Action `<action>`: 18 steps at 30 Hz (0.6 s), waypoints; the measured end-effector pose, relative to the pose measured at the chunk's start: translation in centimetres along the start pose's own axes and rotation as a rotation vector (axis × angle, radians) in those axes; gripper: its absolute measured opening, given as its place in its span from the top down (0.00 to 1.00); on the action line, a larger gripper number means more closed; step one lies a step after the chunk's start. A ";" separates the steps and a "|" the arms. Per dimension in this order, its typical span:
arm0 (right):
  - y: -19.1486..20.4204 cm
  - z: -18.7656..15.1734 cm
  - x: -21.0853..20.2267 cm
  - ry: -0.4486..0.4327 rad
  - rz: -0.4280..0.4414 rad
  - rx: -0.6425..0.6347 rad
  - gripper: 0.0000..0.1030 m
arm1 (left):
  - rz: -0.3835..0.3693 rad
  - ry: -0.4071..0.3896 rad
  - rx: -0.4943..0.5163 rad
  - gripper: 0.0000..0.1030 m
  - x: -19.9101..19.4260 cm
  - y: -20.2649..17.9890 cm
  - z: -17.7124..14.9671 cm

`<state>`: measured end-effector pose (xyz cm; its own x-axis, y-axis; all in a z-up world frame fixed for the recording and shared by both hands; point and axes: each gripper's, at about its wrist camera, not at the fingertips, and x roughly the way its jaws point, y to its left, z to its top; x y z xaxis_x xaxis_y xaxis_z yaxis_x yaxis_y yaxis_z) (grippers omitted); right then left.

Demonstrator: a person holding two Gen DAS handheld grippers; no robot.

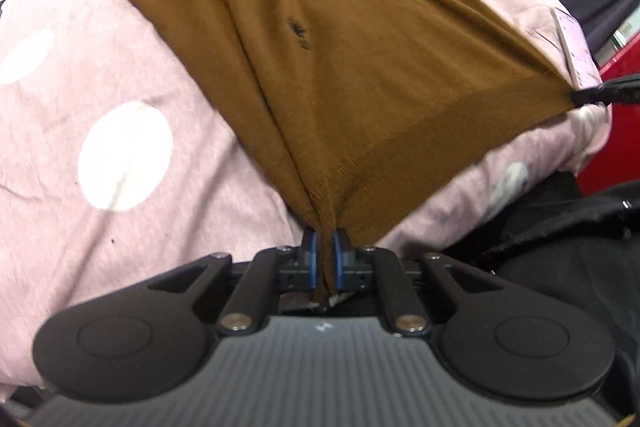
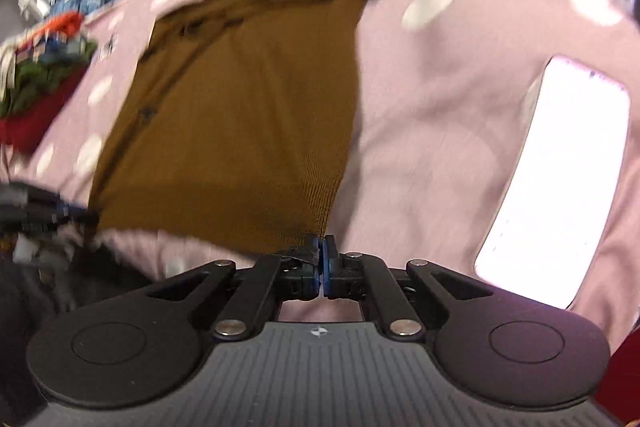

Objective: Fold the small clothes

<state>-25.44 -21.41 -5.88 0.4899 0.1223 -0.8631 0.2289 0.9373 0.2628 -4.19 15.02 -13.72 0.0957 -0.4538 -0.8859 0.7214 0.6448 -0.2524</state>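
A brown knit garment [image 1: 320, 59] lies spread on a pink bedspread with white dots [image 1: 100, 75]. My left gripper [image 1: 325, 239] is shut on one corner of its ribbed hem, with the cloth bunched between the blue pads. My right gripper [image 2: 321, 241] is shut on the other hem corner of the garment [image 2: 240, 115]. The hem is stretched taut between the two. The right gripper also shows at the right edge of the left wrist view [image 1: 600, 93]. The left gripper shows blurred at the left edge of the right wrist view [image 2: 60, 213]. The garment's far end is folded over.
A phone with a bright screen [image 2: 556, 179] lies on the bedspread right of the garment, also in the left wrist view [image 1: 576, 51]. A red bin with clothes [image 2: 36, 107] stands at the left. A red edge [image 1: 616, 131] and dark cloth [image 1: 560, 227] border the bed.
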 end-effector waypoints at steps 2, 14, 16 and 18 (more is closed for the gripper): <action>-0.2 -0.7 0.6 0.032 0.005 0.017 0.98 | 0.005 0.002 -0.004 0.92 -0.1 0.4 -0.1; -4.8 18.6 1.5 -0.228 0.184 0.064 0.97 | 0.164 -0.255 0.003 0.92 -2.1 7.3 17.0; -6.0 24.0 3.8 -0.265 0.159 0.108 0.97 | 0.217 -0.294 -0.040 0.92 -1.5 9.6 21.6; -7.0 28.4 6.1 -0.303 0.146 0.179 0.97 | 0.224 -0.308 -0.102 0.92 -0.6 12.1 25.9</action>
<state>-0.21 -36.49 -0.75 0.7488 0.1227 -0.6514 0.2685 0.8423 0.4674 22.20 7.15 -6.19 0.4561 -0.4480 -0.7689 0.5884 0.8000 -0.1170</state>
